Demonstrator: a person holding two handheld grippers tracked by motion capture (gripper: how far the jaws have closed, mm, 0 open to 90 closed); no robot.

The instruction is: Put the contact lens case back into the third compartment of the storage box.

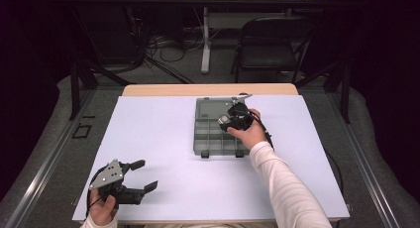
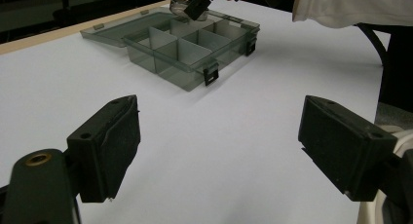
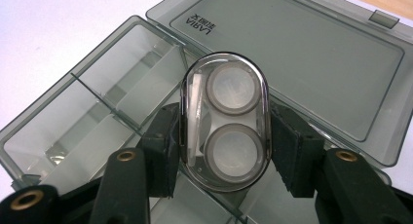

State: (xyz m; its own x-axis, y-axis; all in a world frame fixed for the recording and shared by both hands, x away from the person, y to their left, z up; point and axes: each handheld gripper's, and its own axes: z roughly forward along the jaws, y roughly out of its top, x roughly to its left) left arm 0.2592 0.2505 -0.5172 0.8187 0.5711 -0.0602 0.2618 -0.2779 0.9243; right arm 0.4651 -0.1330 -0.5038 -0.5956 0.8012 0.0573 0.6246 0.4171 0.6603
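A smoky grey divided box (image 1: 218, 134) lies open on the white table cover, its lid (image 3: 311, 58) folded back flat. My right gripper (image 3: 225, 136) hovers over the box's far compartments, shut on a clear oval case (image 3: 225, 121) with two round wells inside. In the high view that right gripper (image 1: 236, 118) is above the box's right rear part, and in the left gripper view the case (image 2: 184, 8) hangs above the box (image 2: 180, 46). My left gripper (image 1: 136, 176) rests at the near left of the table, open, with nothing between its pads (image 2: 117, 141).
The white cover (image 1: 163, 139) spreads broadly between the left gripper and the box. A cable (image 1: 337, 168) trails off the right side of the table. Beyond the table's far edge stand a black chair (image 1: 270, 44) and a table leg (image 1: 205, 39).
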